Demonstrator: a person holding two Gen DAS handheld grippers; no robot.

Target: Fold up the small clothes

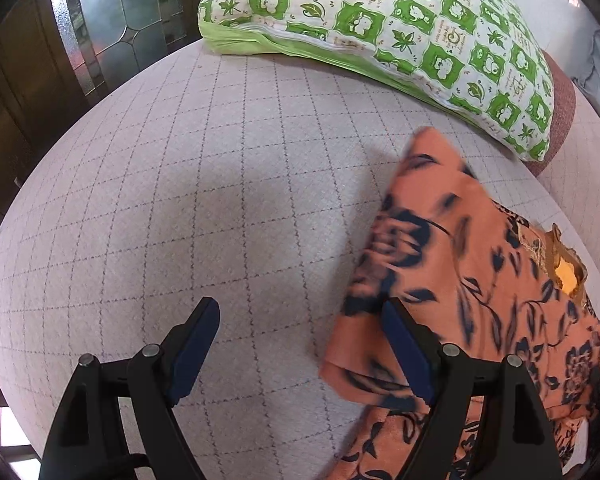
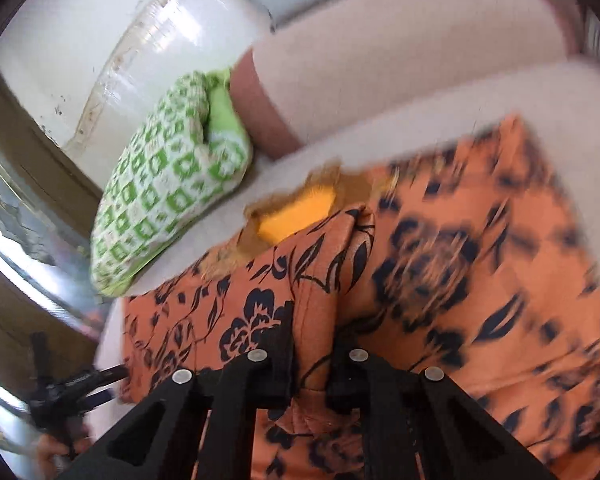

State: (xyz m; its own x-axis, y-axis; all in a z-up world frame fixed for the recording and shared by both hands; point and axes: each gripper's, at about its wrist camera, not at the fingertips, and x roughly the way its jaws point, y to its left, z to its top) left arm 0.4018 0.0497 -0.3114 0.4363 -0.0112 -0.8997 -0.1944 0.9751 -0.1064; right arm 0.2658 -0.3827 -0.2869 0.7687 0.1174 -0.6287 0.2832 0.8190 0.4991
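Orange floral-print cotton garment [image 2: 440,264] lies on pale checked bed [image 1: 180,200], right of left tongs [image 1: 300,344] (wide open, empty). Right tongs [image 2: 314,344] nearer, pinching raised fold.

1. A sofa seat [image 1: 180,184] fills most of the left wrist view, upholstered in pale pinkish-grey fabric crossed by a thin dark grid
2. At 1 o'clock lies a green-and-white patterned pillow [image 1: 400,32], printed with leaves and small cartoon figures, with a plain lime edge
3. At 10 o'clock stands a dark wooden door [image 1: 28,80] with leaded glass panes [image 1: 112,20] (one pane glows reddish)
4. In the right wrist view, a white wall [image 2: 100,48] at 11 o'clock is scuffed and brightly lit
5. The sofa backrest [image 2: 400,60] curves across 1 o'clock, its end panel reddish-brown
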